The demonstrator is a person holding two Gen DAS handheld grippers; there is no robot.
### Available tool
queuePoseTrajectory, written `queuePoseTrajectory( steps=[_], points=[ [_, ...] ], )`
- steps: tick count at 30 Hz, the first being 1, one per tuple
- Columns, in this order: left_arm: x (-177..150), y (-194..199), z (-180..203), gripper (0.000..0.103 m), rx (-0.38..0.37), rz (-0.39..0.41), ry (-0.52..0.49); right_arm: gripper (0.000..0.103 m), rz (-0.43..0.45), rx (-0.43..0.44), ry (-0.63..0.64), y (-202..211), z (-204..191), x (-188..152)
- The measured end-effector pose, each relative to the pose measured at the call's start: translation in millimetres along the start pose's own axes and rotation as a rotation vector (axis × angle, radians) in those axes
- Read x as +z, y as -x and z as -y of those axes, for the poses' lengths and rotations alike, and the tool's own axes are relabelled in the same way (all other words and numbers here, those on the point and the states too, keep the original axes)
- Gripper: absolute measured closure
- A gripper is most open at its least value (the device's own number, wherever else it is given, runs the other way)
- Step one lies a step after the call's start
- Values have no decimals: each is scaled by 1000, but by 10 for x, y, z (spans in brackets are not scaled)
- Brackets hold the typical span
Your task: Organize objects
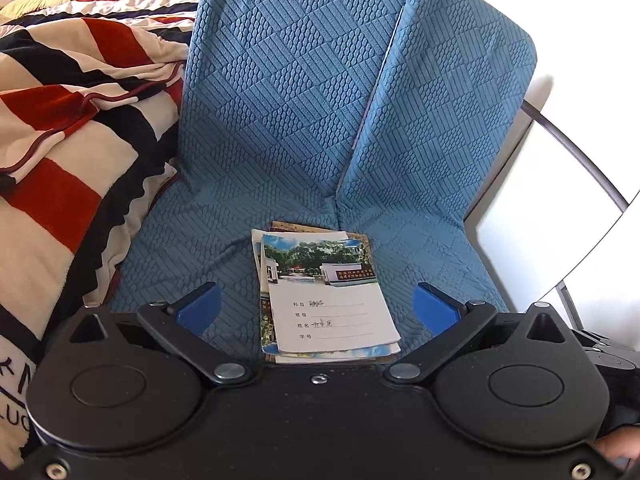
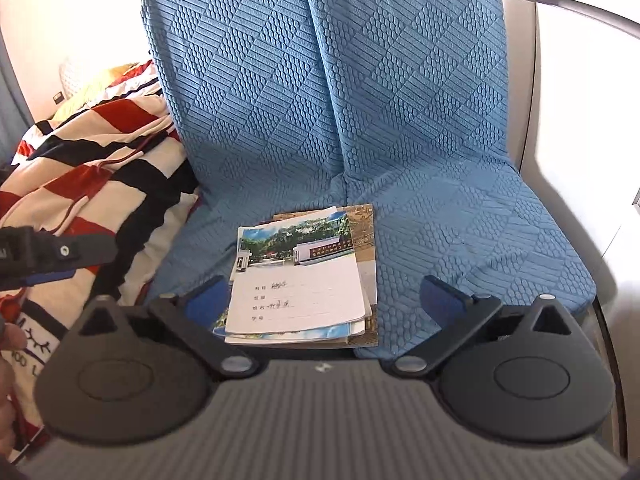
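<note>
A stack of thin exercise books (image 1: pixel 328 304) lies on the blue textured seat cover (image 1: pixel 280 120). The top book has a photo of a building and handwritten lines on white. My left gripper (image 1: pixel 318 306) is open wide, its blue pads (image 1: pixel 200 306) standing apart on either side of the stack without touching it. The right wrist view shows the same stack (image 2: pixel 300 288) on the seat (image 2: pixel 440 160). There my right gripper (image 2: pixel 326 302) is also open wide; its left pad (image 2: pixel 208 300) is beside the stack's edge. The left gripper's body (image 2: pixel 52 256) shows at the left edge.
A red, black and cream striped blanket (image 1: pixel 72 140) is heaped to the left of the seat. The chair's pale frame with a dark curved rail (image 1: pixel 576 152) runs along the right. A hand (image 2: pixel 8 336) shows at the left edge of the right wrist view.
</note>
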State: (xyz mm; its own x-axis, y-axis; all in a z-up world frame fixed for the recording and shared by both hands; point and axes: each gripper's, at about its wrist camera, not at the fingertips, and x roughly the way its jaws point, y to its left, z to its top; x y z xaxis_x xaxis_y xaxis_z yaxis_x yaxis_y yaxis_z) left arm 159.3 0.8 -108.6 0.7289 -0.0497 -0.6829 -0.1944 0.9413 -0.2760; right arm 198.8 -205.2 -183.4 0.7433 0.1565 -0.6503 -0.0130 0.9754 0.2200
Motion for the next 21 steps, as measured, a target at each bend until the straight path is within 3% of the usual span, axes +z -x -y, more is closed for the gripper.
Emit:
queuePoseTrajectory(
  steps=[21],
  points=[
    [8,-45,25,1,3,-20,-5,0,-13,-4,-12,3,10,19]
  ],
)
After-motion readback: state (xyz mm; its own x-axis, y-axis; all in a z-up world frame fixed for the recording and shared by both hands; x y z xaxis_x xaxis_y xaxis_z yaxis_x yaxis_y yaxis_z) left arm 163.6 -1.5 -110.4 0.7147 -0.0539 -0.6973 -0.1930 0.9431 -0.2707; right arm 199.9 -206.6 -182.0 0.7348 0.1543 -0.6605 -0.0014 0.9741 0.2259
